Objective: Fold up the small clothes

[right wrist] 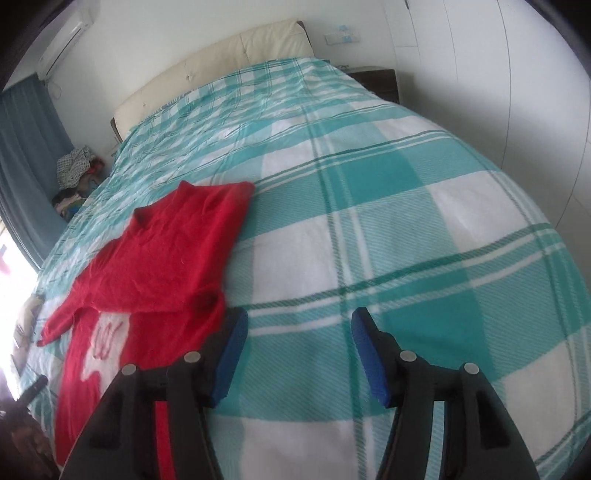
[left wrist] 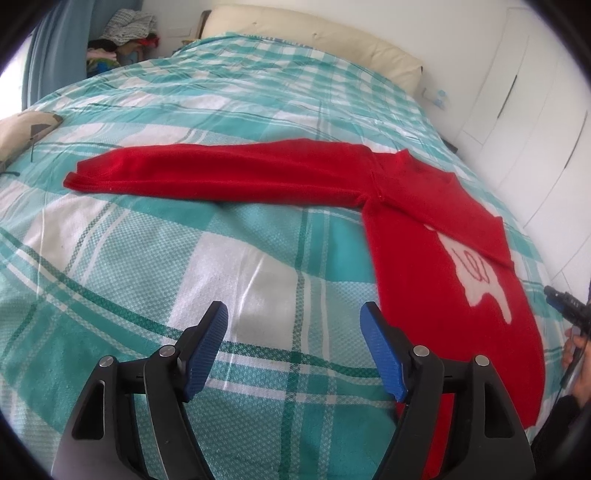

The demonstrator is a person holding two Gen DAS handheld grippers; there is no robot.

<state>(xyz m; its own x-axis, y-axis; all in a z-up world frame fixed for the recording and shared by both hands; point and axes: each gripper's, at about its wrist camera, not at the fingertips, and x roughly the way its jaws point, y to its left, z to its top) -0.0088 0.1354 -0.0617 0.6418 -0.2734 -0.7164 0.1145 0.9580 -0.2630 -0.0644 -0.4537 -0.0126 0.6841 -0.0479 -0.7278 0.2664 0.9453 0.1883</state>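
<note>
Now, on the far left of the left wrist view, a tan pillow [left wrist: 26,133] sits at the edge of the bed. Blue curtains [left wrist: 55,48] hang behind it, and a pile of clothes [left wrist: 125,33] sits in the corner.

A teal and white checked blanket [left wrist: 184,258] covers the whole bed. The red sweater [left wrist: 424,206] lies flat on it. One long sleeve [left wrist: 214,170] sticks straight out to the left. The other sleeve is folded down across the front, partly covering a white picture [left wrist: 476,277] on the chest.

The left gripper [left wrist: 295,347] is held above the blanket, just beside the bottom part of the sweater. Its two blue pads [left wrist: 207,350] are spread wide apart, and nothing is between them. At the far right edge, the other tool pokes into view with a hand [left wrist: 576,369] around it.

In the right wrist view, the sweater [right wrist: 166,258] lies on the left side of the bed, with the folded sleeve on top. The right gripper [right wrist: 299,354] is just beside the sweater's right edge, over bare blanket [right wrist: 406,221]. Its blue pads [right wrist: 369,362] are wide apart too, and it holds nothing. A cream headboard [right wrist: 221,62] stands at the far end of the bed. A dark nightstand [right wrist: 376,81] sits to the right of it, by the white wall.
</note>
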